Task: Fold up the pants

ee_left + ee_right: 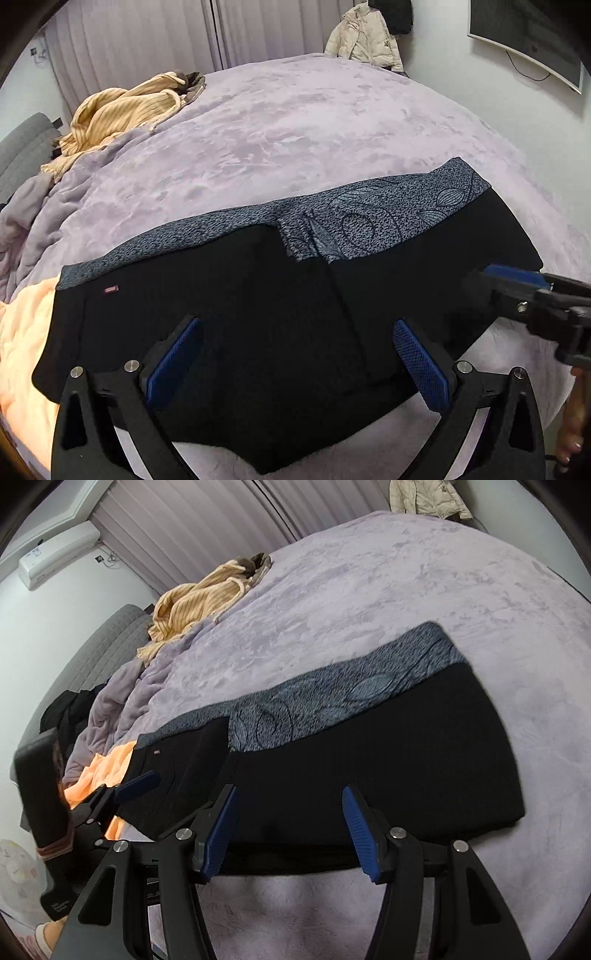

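Observation:
Black pants [240, 295] with a grey speckled, leaf-patterned band [369, 218] lie folded flat across the lilac plush blanket [295, 122]. My left gripper [295, 325] hovers over their near left part, jaws wide open, nothing between the blue pads. My right gripper [289, 790] stands open over the near edge of the pants [369, 746], and its pads do not press on the cloth. One of the right gripper's fingers [513, 275] shows over the pants' right end. One of the left gripper's fingers [138, 781] shows over their left end.
A yellow striped garment [122, 114] lies bunched at the bed's far left. An orange cloth [22, 332] sits by the pants' left end. A beige jacket [365, 37] hangs beyond the bed. A screen [532, 40] is on the right wall, and a grey headboard [107, 646] stands left.

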The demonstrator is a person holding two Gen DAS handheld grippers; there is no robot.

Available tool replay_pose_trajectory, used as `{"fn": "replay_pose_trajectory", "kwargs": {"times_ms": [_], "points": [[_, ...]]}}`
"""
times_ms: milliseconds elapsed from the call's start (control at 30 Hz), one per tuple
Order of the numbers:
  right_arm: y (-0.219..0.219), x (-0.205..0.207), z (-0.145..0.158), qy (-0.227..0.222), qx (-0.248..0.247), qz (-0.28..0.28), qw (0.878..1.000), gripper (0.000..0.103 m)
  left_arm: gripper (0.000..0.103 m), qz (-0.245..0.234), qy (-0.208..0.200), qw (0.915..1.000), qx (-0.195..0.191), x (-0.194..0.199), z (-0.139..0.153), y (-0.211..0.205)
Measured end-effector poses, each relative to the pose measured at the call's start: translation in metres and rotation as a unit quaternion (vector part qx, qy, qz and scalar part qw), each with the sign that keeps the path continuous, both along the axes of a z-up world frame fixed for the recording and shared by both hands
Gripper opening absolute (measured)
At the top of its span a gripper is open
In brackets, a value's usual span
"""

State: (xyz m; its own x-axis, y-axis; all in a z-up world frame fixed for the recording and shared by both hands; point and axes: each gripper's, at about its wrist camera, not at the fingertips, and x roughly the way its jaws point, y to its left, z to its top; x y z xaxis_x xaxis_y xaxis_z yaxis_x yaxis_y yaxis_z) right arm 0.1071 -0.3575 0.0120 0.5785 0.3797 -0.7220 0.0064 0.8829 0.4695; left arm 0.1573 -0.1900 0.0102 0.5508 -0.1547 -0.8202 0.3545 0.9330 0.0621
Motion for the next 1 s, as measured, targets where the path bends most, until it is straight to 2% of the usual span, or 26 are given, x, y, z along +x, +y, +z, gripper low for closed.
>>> {"fn": "replay_pose_trajectory", "kwargs": {"times_ms": [67, 200, 467, 600, 700, 833, 933, 1000], "points": [[0.009, 0.001, -0.009, 0.009, -0.006, 0.001, 1.000, 0.063, 0.103, 0.008, 0.004, 1.0000, -0.001, -0.003, 0.001, 0.011], [0.025, -0.003, -0.006, 0.003, -0.028, 0.006, 1.000, 0.067, 0.103, 0.022, 0.009, 0.9997, -0.002, -0.008, -0.001, 0.030], [0.040, -0.004, -0.002, 0.010, -0.050, 0.011, 0.999, 0.067, 0.103, 0.042, 0.014, 0.9990, -0.007, -0.014, -0.007, 0.060], [0.055, -0.001, 0.002, 0.009, -0.062, 0.030, 0.998, 0.067, 0.103, 0.058, 0.032, 0.9976, -0.023, -0.021, -0.019, 0.078], [0.068, 0.006, 0.002, 0.012, -0.063, 0.044, 0.997, 0.068, 0.103, 0.061, 0.042, 0.9958, -0.054, -0.030, -0.024, 0.088], [0.090, 0.017, -0.007, 0.026, -0.060, 0.062, 0.996, 0.068, 0.103, 0.057, 0.037, 0.9963, -0.052, -0.042, -0.025, 0.091], [0.107, 0.014, -0.007, 0.019, -0.088, 0.070, 0.993, 0.073, 0.103, 0.063, 0.038, 0.9958, -0.054, -0.047, -0.025, 0.099], [0.113, 0.008, -0.007, 0.014, -0.105, 0.076, 0.991, 0.074, 0.103, 0.071, 0.043, 0.9948, -0.058, -0.048, -0.027, 0.107]]}}
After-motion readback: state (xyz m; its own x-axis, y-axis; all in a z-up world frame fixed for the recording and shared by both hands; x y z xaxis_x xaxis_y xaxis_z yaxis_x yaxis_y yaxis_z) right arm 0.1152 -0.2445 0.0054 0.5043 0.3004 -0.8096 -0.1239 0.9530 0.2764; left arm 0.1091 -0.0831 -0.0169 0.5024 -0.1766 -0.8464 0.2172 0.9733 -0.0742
